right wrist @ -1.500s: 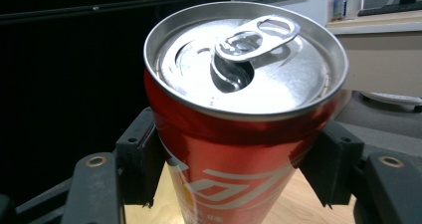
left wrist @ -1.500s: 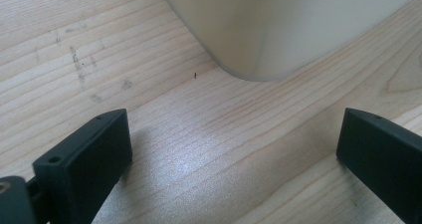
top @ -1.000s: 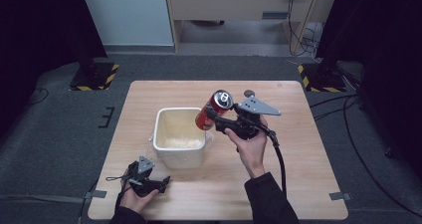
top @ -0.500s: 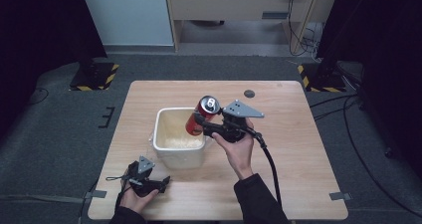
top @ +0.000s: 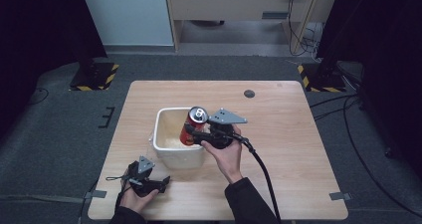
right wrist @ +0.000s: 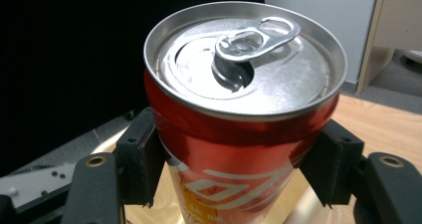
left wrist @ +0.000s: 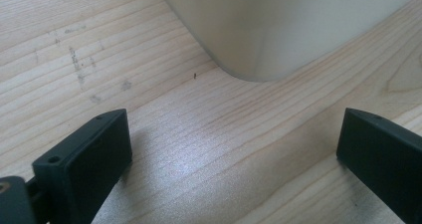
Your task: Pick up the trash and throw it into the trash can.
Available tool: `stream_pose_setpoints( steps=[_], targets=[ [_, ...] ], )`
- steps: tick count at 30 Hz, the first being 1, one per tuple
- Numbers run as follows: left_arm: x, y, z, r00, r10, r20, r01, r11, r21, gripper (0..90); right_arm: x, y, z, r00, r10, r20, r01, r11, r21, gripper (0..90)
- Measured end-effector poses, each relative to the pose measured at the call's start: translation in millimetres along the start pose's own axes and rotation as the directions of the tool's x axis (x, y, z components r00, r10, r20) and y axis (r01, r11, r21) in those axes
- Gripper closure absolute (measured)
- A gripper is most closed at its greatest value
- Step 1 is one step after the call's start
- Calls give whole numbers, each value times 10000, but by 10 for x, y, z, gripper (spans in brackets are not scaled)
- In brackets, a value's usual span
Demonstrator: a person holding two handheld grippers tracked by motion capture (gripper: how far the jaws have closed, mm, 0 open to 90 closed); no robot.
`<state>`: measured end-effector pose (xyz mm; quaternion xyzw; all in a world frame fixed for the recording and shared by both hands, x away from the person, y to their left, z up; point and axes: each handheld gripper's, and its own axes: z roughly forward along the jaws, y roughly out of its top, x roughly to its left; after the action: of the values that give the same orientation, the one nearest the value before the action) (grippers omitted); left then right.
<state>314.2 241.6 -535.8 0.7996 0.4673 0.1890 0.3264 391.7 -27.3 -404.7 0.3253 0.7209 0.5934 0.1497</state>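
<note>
Right gripper fingers clamped on red aluminium drink can, over white plastic tub on wooden desk. Left gripper fingers apart, near tub's near-left corner.

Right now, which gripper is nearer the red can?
Right. The right gripper is clamped on the red can over the white tub; the left gripper rests open on the table in front of the tub.

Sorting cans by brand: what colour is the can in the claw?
Red with white and orange markings, silver top; the can shows best in the right gripper view.
</note>
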Motion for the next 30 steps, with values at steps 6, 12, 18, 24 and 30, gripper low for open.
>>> stream_pose_setpoints(
  steps=[6,12,18,24,30],
  targets=[
    [0,0,0,10000,0,0,0,10000,-1,0,24,-93,81,9998,-172,51,170,9992,358,336],
    [0,0,0,10000,2,0,-2,10000,0,0,37,-209,134,9995,-300,85,293,9965,789,329],
    [0,0,0,10000,2,4,-2,10000,1,0,64,-259,152,9988,-474,87,462,9936,1031,309],
    [0,0,1,10000,0,5,0,10000,0,0,86,-255,148,9986,-524,13,521,9941,952,296],
    [0,0,1,10000,-2,4,2,10000,-3,0,94,-164,60,9986,-521,-52,523,9967,615,297]
  ],
)
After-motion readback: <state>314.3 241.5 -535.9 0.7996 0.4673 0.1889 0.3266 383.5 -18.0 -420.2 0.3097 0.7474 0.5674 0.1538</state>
